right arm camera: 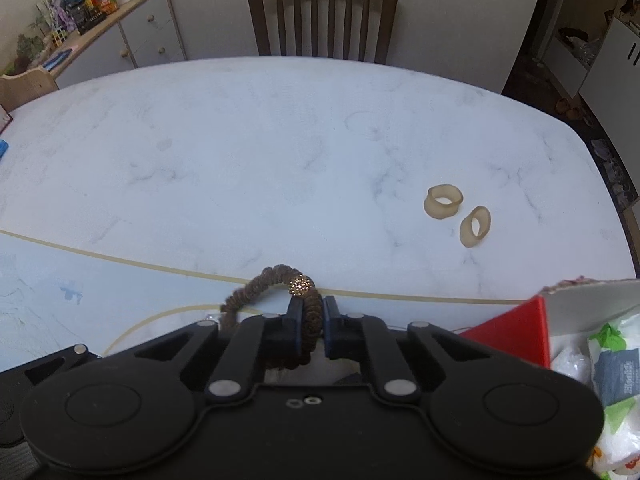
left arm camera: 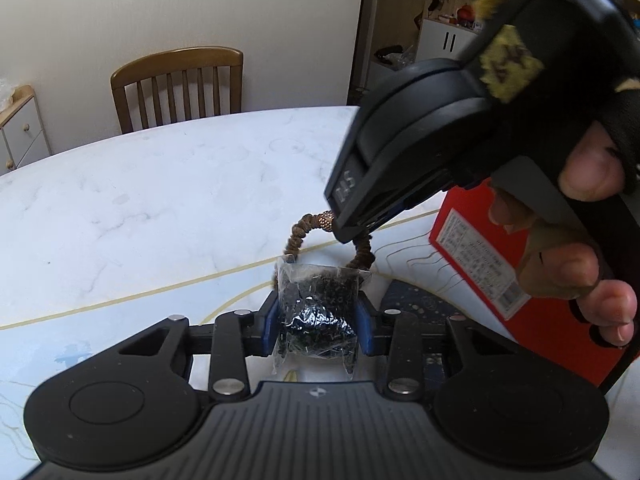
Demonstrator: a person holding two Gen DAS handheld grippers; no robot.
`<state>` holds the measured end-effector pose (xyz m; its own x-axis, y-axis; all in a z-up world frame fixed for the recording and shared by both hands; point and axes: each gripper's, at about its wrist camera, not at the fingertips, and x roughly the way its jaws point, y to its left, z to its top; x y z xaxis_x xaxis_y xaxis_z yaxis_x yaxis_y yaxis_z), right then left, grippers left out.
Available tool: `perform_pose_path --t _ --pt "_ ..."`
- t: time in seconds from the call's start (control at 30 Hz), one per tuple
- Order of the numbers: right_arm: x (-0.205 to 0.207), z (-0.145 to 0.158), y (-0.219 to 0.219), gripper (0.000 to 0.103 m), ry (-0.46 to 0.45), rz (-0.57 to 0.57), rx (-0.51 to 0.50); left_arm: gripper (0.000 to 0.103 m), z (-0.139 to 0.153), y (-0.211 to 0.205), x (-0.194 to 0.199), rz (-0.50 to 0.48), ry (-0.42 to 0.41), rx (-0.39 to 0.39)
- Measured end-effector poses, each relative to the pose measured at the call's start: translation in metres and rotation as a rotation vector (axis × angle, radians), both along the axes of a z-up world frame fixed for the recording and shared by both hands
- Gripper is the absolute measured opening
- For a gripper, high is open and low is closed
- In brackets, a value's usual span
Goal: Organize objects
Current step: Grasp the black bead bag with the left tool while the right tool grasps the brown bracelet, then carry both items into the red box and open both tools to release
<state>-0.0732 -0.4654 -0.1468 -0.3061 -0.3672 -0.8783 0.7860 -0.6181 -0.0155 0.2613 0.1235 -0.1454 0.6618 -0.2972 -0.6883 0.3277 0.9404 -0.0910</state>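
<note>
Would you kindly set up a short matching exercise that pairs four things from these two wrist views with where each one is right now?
Things:
1. clear bag of small black pieces
2. brown hair tie
3. two tan rubber rings
4. red box

Places:
A. lying loose on the marble table, held by nothing
B. pinched in the right tool
C. standing at the table's right side
D. squeezed between the blue pads of the left tool

Pairs: 1-D, 2-B, 3-A, 4-C
</note>
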Motion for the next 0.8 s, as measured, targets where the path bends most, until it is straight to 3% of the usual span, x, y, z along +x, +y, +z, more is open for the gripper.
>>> perform_pose_path --t 0.3,0.8 --pt "0.013 0.053 0.034 0.009 0.03 -0.002 -0.085 0.037 0.04 0.017 -0.024 -0.026 -0.01 -0.056" --pt "0.03 0.131 0.119 0.009 0.089 0.012 -0.203 0.037 0.103 -0.004 -0.058 -0.073 -0.049 -0.035"
